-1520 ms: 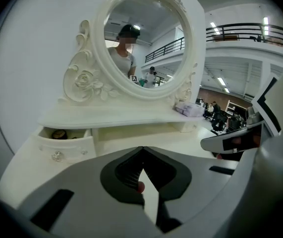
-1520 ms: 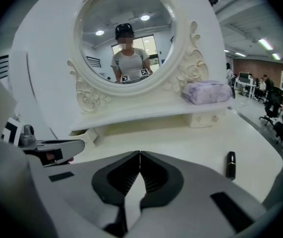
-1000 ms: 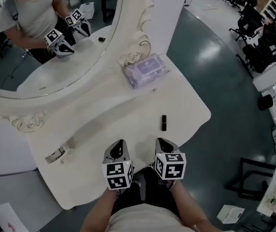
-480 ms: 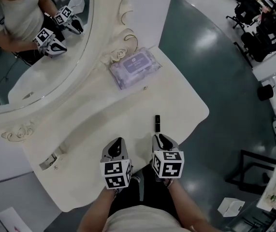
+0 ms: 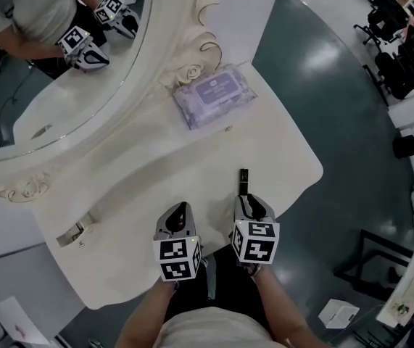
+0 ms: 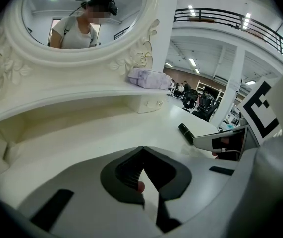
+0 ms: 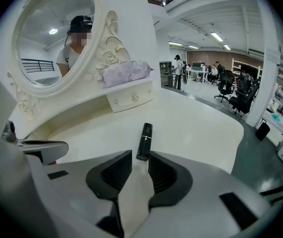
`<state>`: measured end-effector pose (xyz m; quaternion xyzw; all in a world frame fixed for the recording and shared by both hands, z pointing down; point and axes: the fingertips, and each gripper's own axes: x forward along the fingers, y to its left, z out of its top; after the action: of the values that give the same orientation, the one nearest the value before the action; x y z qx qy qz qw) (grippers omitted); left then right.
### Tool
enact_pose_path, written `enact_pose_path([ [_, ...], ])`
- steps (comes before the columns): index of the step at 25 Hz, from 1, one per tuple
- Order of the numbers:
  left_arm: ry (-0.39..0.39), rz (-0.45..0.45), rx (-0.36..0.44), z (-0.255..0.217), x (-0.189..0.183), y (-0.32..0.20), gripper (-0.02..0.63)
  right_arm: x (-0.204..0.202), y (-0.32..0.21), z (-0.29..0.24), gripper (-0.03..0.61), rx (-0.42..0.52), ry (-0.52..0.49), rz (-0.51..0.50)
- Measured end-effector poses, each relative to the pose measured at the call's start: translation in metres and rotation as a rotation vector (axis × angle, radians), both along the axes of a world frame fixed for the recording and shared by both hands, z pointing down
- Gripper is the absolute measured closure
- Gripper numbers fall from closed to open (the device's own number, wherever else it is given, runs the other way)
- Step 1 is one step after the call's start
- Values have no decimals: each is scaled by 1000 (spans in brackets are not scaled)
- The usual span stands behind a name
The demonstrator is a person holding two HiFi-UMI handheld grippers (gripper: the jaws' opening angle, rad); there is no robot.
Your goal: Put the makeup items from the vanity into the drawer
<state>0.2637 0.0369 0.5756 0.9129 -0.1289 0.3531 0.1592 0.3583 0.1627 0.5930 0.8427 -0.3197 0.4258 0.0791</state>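
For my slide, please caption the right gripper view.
Right gripper, jaws just opening and empty, faces a black tube on the vanity.

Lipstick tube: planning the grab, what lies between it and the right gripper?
Only bare vanity top, per the right gripper view; the right gripper, jaws just opening, holds nothing; the lipstick tube lies just ahead.

**Jaws part as the right gripper (image 5: 246, 201) reaches the lipstick (image 5: 243, 181)**

In the head view the right gripper moves toward 12 o'clock, and the bare strip of tabletop between it and the lipstick is gone. Its jaws have just been opening. The black tube's near end now sits at their mouth, and the pads do not press on it.
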Motion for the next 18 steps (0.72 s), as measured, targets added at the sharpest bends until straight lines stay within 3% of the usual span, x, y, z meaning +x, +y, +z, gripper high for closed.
enact_pose_path([
  [18, -19, -73, -2, 8, -7, -9, 606, 21, -4, 12, 445, -87, 43, -90],
])
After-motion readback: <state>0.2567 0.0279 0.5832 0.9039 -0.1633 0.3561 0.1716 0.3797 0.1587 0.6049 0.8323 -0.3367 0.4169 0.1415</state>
